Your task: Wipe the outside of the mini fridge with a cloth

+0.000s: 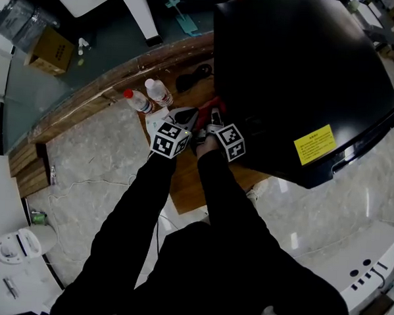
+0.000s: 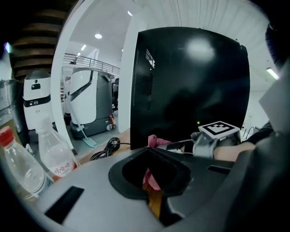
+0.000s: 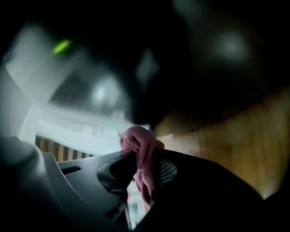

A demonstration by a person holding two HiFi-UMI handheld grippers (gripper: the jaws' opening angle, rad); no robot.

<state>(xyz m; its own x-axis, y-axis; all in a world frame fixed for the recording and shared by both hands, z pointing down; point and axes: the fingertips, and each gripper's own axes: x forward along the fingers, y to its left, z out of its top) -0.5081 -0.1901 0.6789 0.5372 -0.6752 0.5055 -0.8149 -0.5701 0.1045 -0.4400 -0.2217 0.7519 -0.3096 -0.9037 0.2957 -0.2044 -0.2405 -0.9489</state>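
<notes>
Black glossy mini fridge point(image 1: 293, 73) sits at right end of brown wooden tabletop point(image 1: 185, 186). Crumpled pink cloth point(image 3: 142, 147) is low by its left wall, clenched in right gripper point(image 3: 146, 158), wad past tips, prob. so fabric meets panel first. Left gripper point(image 2: 152, 156) jaws seem nipped on same cloth, likely re-bunching. Two clear plastic bottles point(image 1: 151, 95) nr far edge.

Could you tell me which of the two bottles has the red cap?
The bottle farther from the black mini fridge; its neighbour, nearer the fridge, has a white cap.
</notes>
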